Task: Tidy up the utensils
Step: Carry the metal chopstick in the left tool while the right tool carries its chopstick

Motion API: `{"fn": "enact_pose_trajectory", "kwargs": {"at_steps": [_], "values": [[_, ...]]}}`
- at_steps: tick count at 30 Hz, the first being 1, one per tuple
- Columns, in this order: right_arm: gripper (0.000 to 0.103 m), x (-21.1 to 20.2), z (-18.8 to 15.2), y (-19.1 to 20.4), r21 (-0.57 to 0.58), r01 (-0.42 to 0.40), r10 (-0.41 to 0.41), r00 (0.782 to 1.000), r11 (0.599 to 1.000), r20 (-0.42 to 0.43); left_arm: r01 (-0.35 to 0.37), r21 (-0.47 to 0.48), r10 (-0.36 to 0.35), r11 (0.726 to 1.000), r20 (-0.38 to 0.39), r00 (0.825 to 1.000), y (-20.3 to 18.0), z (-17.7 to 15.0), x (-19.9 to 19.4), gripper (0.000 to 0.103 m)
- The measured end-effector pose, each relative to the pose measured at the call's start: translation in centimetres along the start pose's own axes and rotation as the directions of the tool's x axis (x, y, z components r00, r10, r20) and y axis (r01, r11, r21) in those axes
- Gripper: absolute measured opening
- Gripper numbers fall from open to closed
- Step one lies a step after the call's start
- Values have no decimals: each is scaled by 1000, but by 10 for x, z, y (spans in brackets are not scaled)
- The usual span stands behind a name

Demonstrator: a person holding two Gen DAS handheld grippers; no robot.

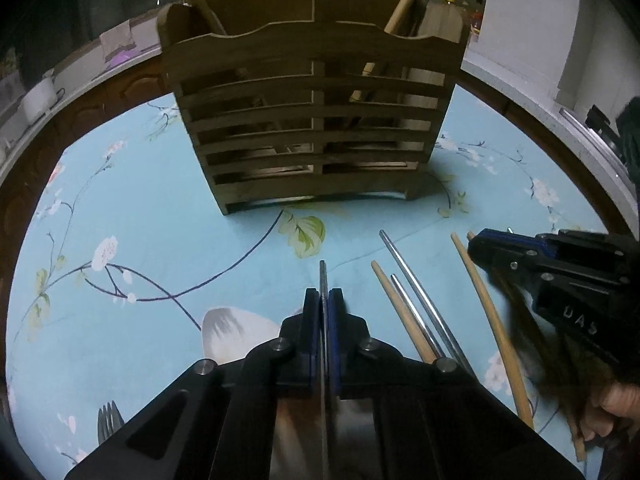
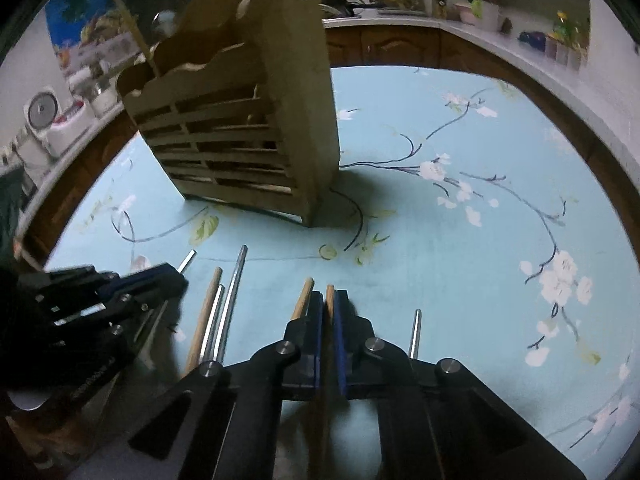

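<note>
The left gripper has its jaws pressed narrow on a thin metal chopstick, whose tip pokes out just past the fingertips; the rest of the rod runs back under the gripper body and is lost there. The right gripper is clamped the same way on a wooden chopstick, of which only the tip and a sliver between the pads can be seen. In the left view the right gripper is blurred and dark at the frame edge.

The slatted wooden holder stands upright on the blue floral tablecloth, beyond both grippers. Wooden handles rise from its two compartments, but what sits lower inside is hard to make out through the slats.

More chopsticks lie loose on the cloth between the grippers: a wooden one, two metal ones and a longer wooden one, all cut off by the gripper bodies. Another metal one lies to the right of the right gripper. A spoon and fork are half hidden beside the left gripper.
</note>
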State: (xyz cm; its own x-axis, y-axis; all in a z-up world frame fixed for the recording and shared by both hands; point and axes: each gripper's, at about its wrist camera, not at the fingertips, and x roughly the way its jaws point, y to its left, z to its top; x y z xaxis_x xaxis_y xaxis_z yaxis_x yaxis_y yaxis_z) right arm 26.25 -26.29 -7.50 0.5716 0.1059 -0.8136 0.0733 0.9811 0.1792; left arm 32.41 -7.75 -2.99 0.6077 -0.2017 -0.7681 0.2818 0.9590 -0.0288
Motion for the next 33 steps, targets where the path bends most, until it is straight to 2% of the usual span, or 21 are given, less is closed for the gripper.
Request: {"fn": "enact_pose_trajectory", "kwargs": {"at_steps": [3, 8, 9, 12, 17, 25, 33], "values": [[5, -14, -2, -1, 17, -23, 23, 999, 1000, 28, 22, -13, -22, 1000, 2, 1000, 3, -3, -10, 3], [5, -49, -1, 3, 48, -79, 73, 992, 996, 103, 85, -56, -81, 995, 66, 995, 13, -10, -49, 3], [5, -57, 0, 3, 49, -88, 82, 989, 995, 120, 108, -73, -106, 991, 32, 994, 16, -11, -60, 3], [5, -80, 1, 6, 45, -104, 95, 982, 994, 164, 139, -101, -129, 985, 96, 987, 23, -13, -90, 3], [5, -117, 4, 17, 31, -126, 115, 964, 992, 239, 170, -133, -142, 976, 194, 971, 36, -16, -138, 3], [5, -171, 15, 31, -15, -129, 125, 927, 992, 352, 185, -133, -138, 974, 299, 944, 51, -34, -205, 3], [5, -195, 21, 38, -35, -124, 127, 900, 992, 417, 187, -134, -131, 973, 347, 929, 56, -42, -227, 3]]}}
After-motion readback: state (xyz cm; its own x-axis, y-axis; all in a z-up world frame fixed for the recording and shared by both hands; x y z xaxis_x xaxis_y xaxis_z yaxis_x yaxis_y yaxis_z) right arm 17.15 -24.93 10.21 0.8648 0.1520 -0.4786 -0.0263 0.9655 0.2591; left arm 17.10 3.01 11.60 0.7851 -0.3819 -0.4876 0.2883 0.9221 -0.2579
